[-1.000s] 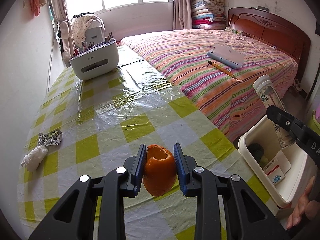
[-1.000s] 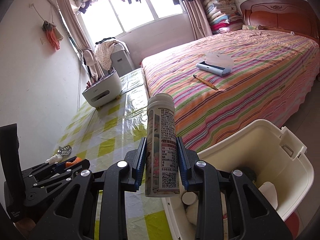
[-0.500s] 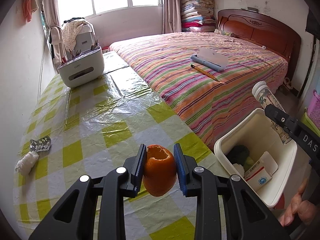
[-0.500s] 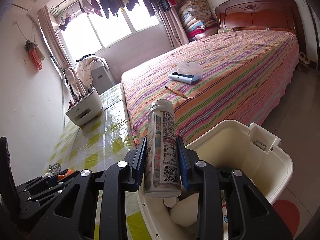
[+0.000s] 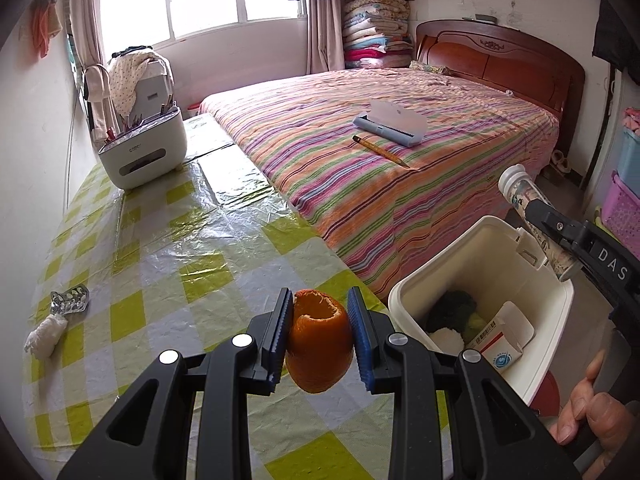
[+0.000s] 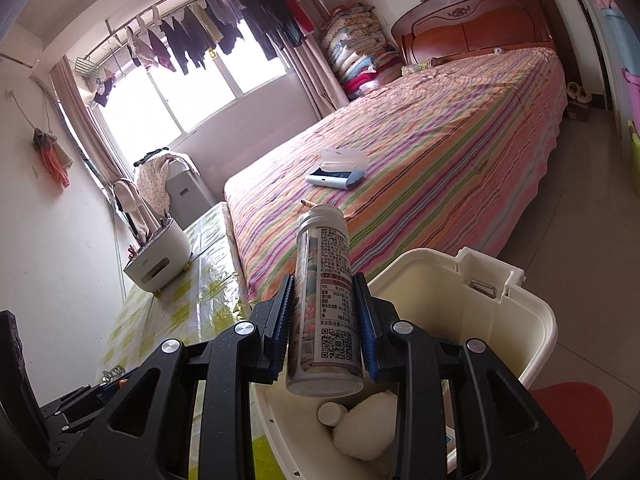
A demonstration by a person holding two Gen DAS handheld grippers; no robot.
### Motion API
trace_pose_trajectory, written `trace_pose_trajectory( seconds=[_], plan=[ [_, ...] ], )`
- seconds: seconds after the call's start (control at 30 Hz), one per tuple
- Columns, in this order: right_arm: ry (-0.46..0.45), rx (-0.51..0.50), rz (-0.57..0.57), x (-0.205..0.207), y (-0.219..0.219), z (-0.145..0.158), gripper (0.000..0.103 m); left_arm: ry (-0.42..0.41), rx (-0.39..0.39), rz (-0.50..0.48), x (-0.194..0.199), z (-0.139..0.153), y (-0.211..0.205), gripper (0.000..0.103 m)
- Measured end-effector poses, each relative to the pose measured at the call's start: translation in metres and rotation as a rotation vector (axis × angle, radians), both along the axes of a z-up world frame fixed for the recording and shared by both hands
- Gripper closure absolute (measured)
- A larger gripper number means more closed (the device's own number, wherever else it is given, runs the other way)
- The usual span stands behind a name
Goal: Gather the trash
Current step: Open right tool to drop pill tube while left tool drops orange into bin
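Left gripper (image 5: 320, 338): jaws clamping an orange peel (image 5: 320, 346) above the table (image 5: 168, 264) edge. Right gripper (image 6: 326, 330): jaws beginning to open around a labelled bottle (image 6: 326, 308) over the white bin (image 6: 532, 320).

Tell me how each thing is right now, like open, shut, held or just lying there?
Orange peel: hollow, pinched in the left gripper.
Bottle: capped, tilted over the bin, between the right gripper's opening jaws.
Bin: open, some trash inside.
Foil pack: crumpled, lying on the table.
Tissue wad: scrunched, lying beside the foil pack.
Blue case: open, on the bed.
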State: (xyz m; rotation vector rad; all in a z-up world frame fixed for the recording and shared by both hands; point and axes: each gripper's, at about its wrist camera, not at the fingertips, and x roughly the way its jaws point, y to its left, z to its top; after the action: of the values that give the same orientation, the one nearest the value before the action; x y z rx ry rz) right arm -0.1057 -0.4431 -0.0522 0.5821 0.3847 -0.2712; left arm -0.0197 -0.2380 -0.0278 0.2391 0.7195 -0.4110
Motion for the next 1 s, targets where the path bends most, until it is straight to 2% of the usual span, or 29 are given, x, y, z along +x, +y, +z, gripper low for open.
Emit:
trace_pose_trajectory(
  seconds=[0.13,0.27,0.33,0.5,0.73,0.87,1.0],
  plan=[
    [-0.023,0.007,-0.016,-0.005,-0.003,0.002,0.071,0.007,-0.010,-0.010,-0.001,0.002,-0.003,0.075],
    [-0.043,0.017,-0.041,-0.010,-0.007,0.002,0.051,0.017,-0.021,-0.018,0.000,0.003,-0.006,0.075],
    [-0.062,0.022,-0.054,-0.014,-0.008,0.003,0.050,0.021,-0.024,-0.024,0.001,0.004,-0.009,0.075],
    [-0.105,0.034,-0.097,-0.024,-0.015,0.005,0.033,0.048,-0.027,-0.039,0.004,-0.001,-0.021,0.075],
    [-0.187,0.103,-0.168,-0.044,-0.033,0.001,0.031,0.074,-0.014,-0.072,0.009,-0.010,-0.047,0.075],
    [-0.228,0.157,-0.209,-0.056,-0.046,-0.005,0.027,0.099,-0.016,-0.082,0.015,-0.016,-0.059,0.075],
    [-0.240,0.191,-0.224,-0.060,-0.054,-0.009,0.026,0.118,-0.007,-0.092,0.019,-0.023,-0.073,0.075]
  ],
)
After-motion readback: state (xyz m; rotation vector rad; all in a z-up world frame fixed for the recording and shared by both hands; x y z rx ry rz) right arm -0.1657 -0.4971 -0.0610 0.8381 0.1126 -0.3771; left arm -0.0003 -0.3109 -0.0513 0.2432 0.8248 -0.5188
